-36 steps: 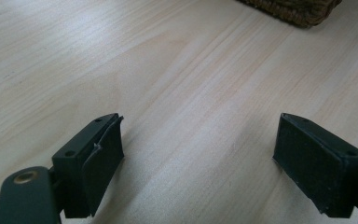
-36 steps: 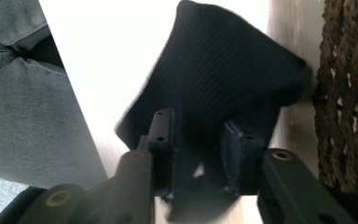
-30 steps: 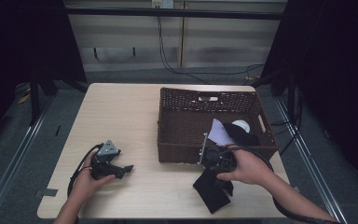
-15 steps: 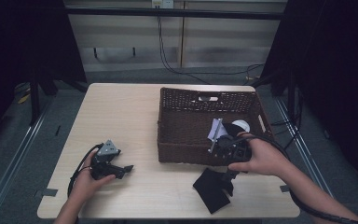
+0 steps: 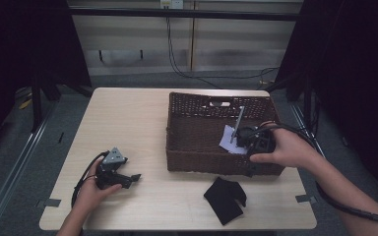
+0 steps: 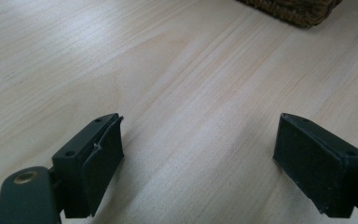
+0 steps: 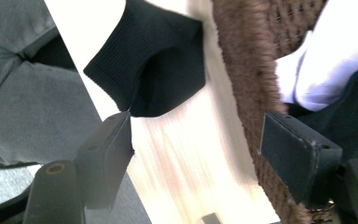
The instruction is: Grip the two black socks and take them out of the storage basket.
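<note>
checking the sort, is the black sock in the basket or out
Out: the black sock lies on the table in front of the basket.

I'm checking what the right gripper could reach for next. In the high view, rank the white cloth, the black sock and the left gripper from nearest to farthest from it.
From the right gripper:
1. White cloth, in the wicker basket, right beside it.
2. Black sock, on the table in front of the basket.
3. Left gripper, far across at the table's left.

A lab-like recording bay: bare wooden table [image 5: 142, 118] on grey floor, black curtains [image 5: 24, 44] at both sides, cables [image 5: 177, 54] on the far wall.
</note>
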Demonstrator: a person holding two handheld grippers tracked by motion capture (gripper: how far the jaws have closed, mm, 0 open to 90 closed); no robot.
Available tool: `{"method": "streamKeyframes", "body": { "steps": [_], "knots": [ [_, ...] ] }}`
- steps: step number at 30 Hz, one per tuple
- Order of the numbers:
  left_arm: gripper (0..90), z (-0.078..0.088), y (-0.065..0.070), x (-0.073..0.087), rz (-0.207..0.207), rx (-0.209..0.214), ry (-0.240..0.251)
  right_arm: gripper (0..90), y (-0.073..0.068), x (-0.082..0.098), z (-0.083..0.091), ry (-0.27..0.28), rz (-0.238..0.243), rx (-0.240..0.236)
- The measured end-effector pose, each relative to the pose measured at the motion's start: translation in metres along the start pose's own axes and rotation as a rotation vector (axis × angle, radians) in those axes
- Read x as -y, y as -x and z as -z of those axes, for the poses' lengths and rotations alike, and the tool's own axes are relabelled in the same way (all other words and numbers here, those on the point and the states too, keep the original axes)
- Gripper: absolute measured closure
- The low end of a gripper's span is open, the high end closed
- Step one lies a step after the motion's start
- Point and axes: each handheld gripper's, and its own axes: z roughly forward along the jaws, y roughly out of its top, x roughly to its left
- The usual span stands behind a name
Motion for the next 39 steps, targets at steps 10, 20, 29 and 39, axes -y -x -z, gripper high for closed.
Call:
{"method": "streamKeyframes", "body": {
  "steps": [10, 20, 29, 39],
  "knots": [
    [14.7, 0.000, 0.000, 0.000, 0.006, 0.007, 0.001, 23.3, 0.039, 0.008, 0.009, 0.028, -0.103, 0.026],
    [14.7, 0.000, 0.000, 0.000, 0.000, 0.000, 0.000, 23.3, 0.076, 0.011, -0.001, 0.044, -0.214, 0.043],
    [14.8, 0.000, 0.000, 0.000, 0.000, 0.000, 0.000, 23.0, 0.104, 0.013, -0.019, 0.044, -0.301, 0.065],
    [14.7, 0.000, 0.000, 0.000, 0.001, -0.002, 0.004, 24.8, 0.121, 0.019, -0.046, 0.012, -0.371, 0.070]
  ]
}}
